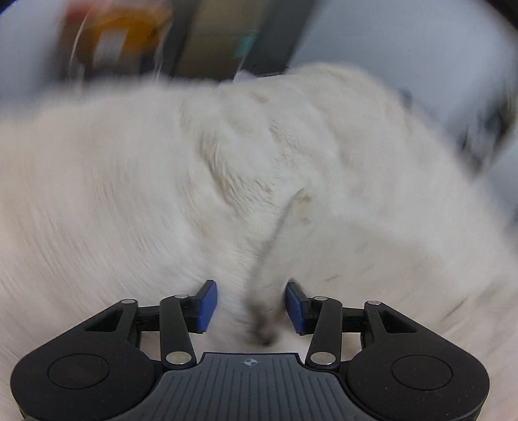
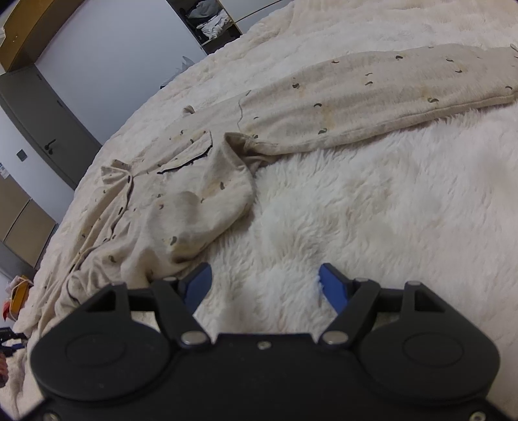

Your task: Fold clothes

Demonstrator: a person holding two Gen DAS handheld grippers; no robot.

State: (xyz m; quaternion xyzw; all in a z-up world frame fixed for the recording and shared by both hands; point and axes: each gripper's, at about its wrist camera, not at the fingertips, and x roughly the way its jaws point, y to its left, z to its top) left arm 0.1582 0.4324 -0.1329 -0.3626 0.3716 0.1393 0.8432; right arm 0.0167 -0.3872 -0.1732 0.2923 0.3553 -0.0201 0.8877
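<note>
Left gripper [image 1: 251,306]: pads apart with cloth bunched between, grip unclear through blur. Right gripper [image 2: 264,286]: spread, empty, low over the fleece blanket [image 2: 372,210]. Pyjama top [image 2: 181,194] lies rumpled, sleeve [image 2: 372,97] stretched out. Pinch only the top's edge, not the fleece.

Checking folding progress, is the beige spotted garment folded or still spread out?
Still spread: the garment lies rumpled and unfolded on the fluffy blanket, one sleeve stretched out.

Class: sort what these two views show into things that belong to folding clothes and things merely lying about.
Belongs to the job:
patterned garment
its long sleeve
left gripper
right gripper

Lying about:
fluffy white blanket
grey door
shelf of clothes
</note>
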